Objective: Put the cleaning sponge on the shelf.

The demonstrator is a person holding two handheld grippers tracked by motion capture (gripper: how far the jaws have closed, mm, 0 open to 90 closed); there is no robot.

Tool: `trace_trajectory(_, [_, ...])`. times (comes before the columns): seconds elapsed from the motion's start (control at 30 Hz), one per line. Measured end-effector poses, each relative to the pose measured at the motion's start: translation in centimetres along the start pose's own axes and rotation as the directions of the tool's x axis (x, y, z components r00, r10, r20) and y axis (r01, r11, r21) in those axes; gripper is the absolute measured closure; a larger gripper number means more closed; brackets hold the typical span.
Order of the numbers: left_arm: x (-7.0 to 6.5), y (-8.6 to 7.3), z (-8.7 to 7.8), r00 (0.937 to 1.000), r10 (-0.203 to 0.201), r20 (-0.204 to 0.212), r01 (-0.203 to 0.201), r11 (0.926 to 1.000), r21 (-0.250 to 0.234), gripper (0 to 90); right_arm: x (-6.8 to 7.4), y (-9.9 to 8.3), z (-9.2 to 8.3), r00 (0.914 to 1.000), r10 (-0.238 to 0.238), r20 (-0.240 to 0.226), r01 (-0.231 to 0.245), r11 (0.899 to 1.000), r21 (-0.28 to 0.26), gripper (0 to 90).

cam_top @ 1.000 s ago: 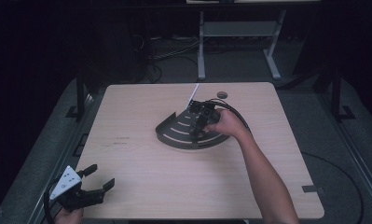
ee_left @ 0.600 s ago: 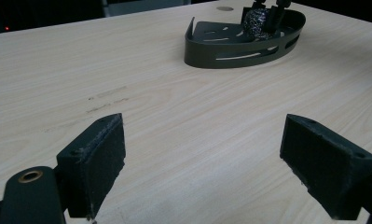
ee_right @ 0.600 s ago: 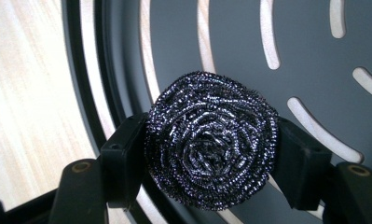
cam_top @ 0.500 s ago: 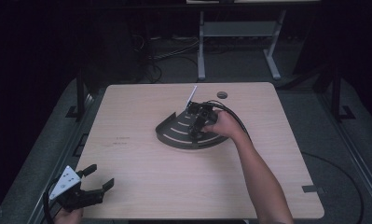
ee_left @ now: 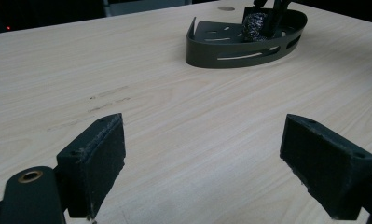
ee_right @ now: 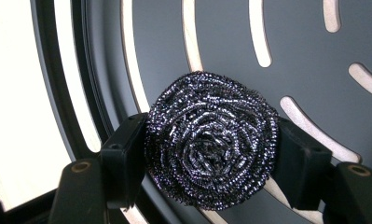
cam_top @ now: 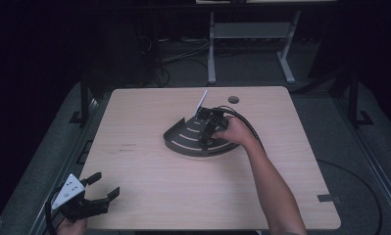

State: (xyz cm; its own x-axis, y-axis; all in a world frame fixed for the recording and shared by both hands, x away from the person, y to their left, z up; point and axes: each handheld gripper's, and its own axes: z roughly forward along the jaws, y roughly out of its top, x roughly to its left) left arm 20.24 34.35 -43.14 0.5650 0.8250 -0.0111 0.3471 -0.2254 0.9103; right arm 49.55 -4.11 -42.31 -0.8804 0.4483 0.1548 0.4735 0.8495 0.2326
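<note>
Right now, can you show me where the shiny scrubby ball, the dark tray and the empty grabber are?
scrubber (ee_right: 211, 140), right gripper view, middle of its wire coil.
tray (ee_left: 230, 55), left gripper view, its slotted front wall.
left gripper (cam_top: 99, 188), high view, gap between its open fingertips.

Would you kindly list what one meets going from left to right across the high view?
Left gripper at the table's near left corner → dark slotted tray → right gripper, shut on the steel wool scourer → right hand → table.
</note>
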Motion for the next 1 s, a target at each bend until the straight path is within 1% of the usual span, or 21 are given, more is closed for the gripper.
trace_trajectory(0.07, [0.0,0.0,0.0,1.0,-0.001,0.001,0.001,1.0,0.0,13.3,0.0,0.0,0.0,1.0,0.001,0.007,-0.001,1.0,0.003,33.2])
trace_trajectory(0.2, [-0.1,0.0,0.1,1.0,-0.002,0.001,0.002,1.0,0.002,13.3,-0.1,0.0,0.1,1.0,0.001,0.003,-0.001,1.0,0.003,33.2])
trace_trajectory(0.3, [0.0,0.0,0.1,1.0,-0.002,0.003,0.002,1.0,0.001,13.3,-0.2,0.0,0.3,0.9999,0.013,0.0,-0.013,1.0,0.007,33.1])
trace_trajectory(0.43, [0.0,0.0,0.0,1.0,-0.002,0.001,0.002,1.0,0.001,13.3,-0.2,0.0,0.7,0.9999,0.01,-0.002,-0.01,1.0,0.014,33.0])
trace_trajectory(0.53, [0.0,0.0,0.0,1.0,-0.003,0.003,0.003,1.0,0.001,13.3,-0.1,0.1,1.0,1.0,0.007,0.005,-0.007,1.0,0.021,32.9])
trace_trajectory(0.7, [-0.1,-0.1,0.0,1.0,-0.004,0.002,0.004,1.0,0.0,13.3,0.0,0.3,1.1,1.0,0.005,0.006,-0.005,1.0,0.015,32.4])
trace_trajectory(0.8, [-0.1,0.0,0.0,1.0,-0.004,0.003,0.004,1.0,0.001,13.3,0.0,0.3,1.1,0.9999,0.01,0.004,-0.01,1.0,0.016,30.8])
trace_trajectory(0.9, [-0.1,-0.1,0.0,1.0,-0.006,0.002,0.006,1.0,0.002,13.3,0.0,0.2,1.2,0.9996,0.027,-0.003,-0.027,0.999,0.021,27.8])
trace_trajectory(0.97, [0.0,-0.1,0.0,1.0,-0.006,0.001,0.006,1.0,0.002,13.3,0.1,0.0,1.1,0.9998,0.02,0.004,-0.02,1.0,0.005,26.5])
trace_trajectory(1.0, [0.0,-0.1,0.0,1.0,-0.006,0.001,0.006,1.0,0.001,13.3,0.1,-0.1,1.1,0.9996,0.029,-0.002,-0.029,1.0,0.002,26.4])
